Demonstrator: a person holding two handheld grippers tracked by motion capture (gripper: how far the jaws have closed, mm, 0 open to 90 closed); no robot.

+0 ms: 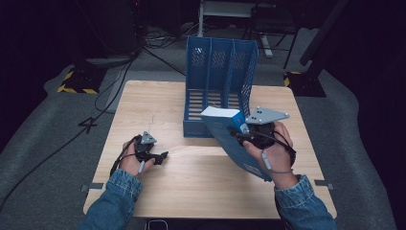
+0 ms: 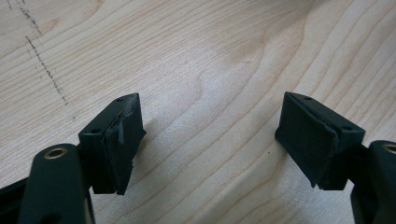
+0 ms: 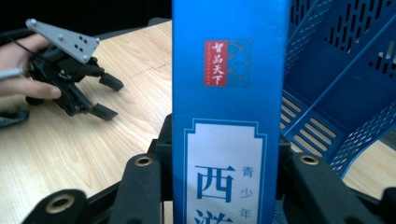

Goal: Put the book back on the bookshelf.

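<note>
Right tongs [image 1: 241, 130] are pinching a blue book [image 1: 230, 139]; in the right gripper view its spine [image 3: 229, 107] stands upright between the jaws, pads pressed on both sides, red label and white title panel facing the camera. In the high view the book is off the table [image 1: 201, 187], tilted, top end near the front of the blue file rack [image 1: 218, 81], lower end down toward the table's near right part. The right hand [image 1: 270, 151] sits just right of the book, grey plate on top of the gripper. The rack stands at the middle of the table's far edge, three slots, open side facing the person; the book is in front of its right slot, not inside any slot. Left tongs [image 1: 160, 157] are spread with nothing between them; the left gripper view shows both pads [image 2: 116, 140] wide apart over bare wood grain, close above the table. The left hand [image 1: 134, 160] rests near the table's left side, toward the near edge, well apart from the book and rack. Denim sleeves [image 1: 112, 201] come in from the near edge.
</note>
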